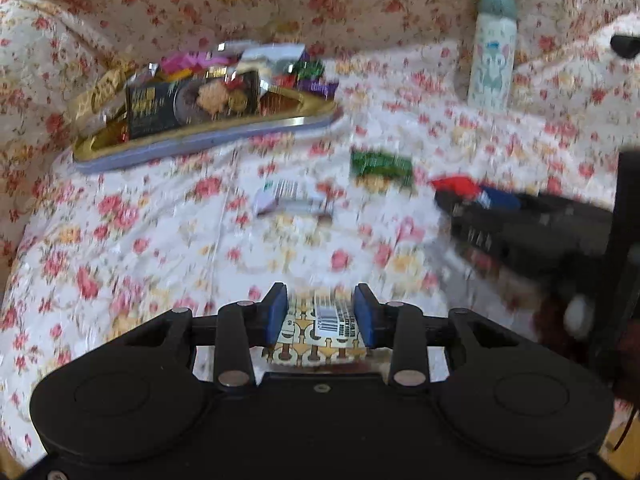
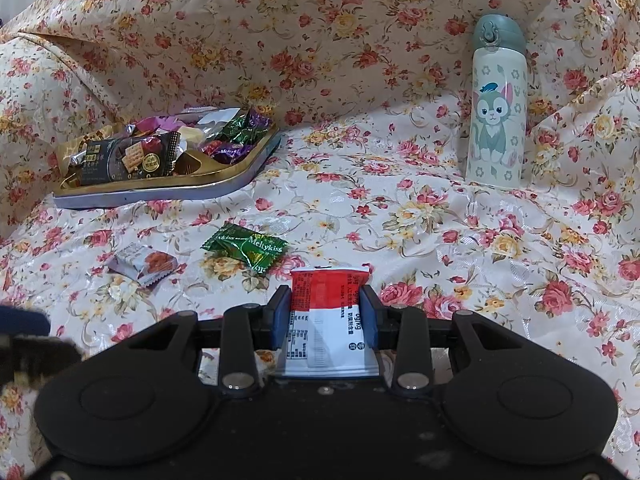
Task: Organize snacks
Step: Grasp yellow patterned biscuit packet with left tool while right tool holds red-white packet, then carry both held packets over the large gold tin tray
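My left gripper (image 1: 321, 294) is shut on a gold-patterned snack packet (image 1: 316, 332) with a barcode label, held just above the floral cloth. My right gripper (image 2: 324, 294) is shut on a red and white snack packet (image 2: 328, 320); in the left wrist view that packet (image 1: 456, 184) shows blurred at the right. A green Meltykiss candy (image 2: 246, 248) (image 1: 380, 166) and a pale cookie packet (image 2: 142, 266) (image 1: 286, 196) lie loose on the cloth ahead. A gold tray (image 2: 160, 194) (image 1: 208, 142) at the far left holds several wrapped snacks.
A cream bottle with a cat picture and a grey-green lid (image 2: 498, 108) (image 1: 492, 52) stands upright at the far right. Floral cloth (image 2: 400, 220) covers the whole surface and rises as a wall behind the tray and bottle.
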`<move>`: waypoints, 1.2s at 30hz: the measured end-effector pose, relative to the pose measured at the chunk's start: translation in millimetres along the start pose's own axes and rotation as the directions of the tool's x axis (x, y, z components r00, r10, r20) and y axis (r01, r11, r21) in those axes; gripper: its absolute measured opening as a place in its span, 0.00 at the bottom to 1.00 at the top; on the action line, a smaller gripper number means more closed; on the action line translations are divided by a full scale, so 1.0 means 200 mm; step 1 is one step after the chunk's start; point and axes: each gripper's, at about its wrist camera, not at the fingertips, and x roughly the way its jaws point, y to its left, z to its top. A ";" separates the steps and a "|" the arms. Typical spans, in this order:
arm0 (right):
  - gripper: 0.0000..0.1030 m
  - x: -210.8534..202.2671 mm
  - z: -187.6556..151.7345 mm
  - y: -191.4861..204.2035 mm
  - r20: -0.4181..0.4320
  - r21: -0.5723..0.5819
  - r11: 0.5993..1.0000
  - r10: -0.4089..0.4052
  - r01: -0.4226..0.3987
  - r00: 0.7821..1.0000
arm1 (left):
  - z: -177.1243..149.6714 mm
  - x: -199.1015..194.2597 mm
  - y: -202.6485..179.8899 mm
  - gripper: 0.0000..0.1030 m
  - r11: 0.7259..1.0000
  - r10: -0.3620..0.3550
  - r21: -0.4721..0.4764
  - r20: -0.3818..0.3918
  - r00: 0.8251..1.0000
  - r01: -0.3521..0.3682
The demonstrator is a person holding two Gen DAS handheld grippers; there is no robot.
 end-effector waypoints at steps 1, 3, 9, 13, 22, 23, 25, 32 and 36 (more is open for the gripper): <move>0.36 0.00 0.00 0.00 0.000 -0.002 1.000 0.000 0.000 1.000 | -0.02 0.01 0.01 0.44 1.000 0.003 0.002 -0.013 1.000 -0.003; 0.36 0.00 0.00 0.00 -0.001 -0.005 1.000 0.000 0.000 1.000 | -0.06 0.02 0.02 0.44 1.000 0.003 -0.002 -0.037 0.999 -0.003; 0.36 0.00 0.00 0.00 -0.001 -0.005 1.000 0.000 0.000 1.000 | -0.08 0.01 0.03 0.44 1.000 -0.003 -0.004 -0.026 1.000 0.003; 0.36 0.00 0.00 0.00 -0.001 -0.010 1.000 -0.001 0.001 1.000 | -0.05 0.03 0.04 0.43 0.999 -0.016 -0.028 -0.024 1.000 0.015; 0.38 0.00 0.01 0.02 -0.004 -0.048 0.999 -0.012 0.012 1.000 | -0.03 0.04 0.09 0.41 0.996 -0.040 -0.080 -0.028 0.999 0.038; 0.39 0.00 0.01 0.02 -0.005 -0.056 0.998 -0.019 0.019 1.000 | -0.03 0.03 0.09 0.41 0.996 -0.039 -0.082 -0.026 0.999 0.037; 0.42 0.00 0.01 0.04 -0.006 -0.073 0.997 -0.036 0.036 0.999 | -0.03 0.02 0.10 0.41 0.996 -0.039 -0.085 -0.019 0.999 0.037; 0.47 -0.01 0.02 0.05 -0.039 -0.098 0.993 -0.064 0.060 0.997 | -0.03 -0.08 0.10 0.41 0.996 -0.039 -0.077 0.029 0.999 0.042; 0.40 -0.03 0.03 0.03 -0.071 -0.063 0.998 -0.034 0.030 0.997 | -0.04 -0.15 0.10 0.41 0.996 -0.046 -0.077 0.053 0.998 0.050</move>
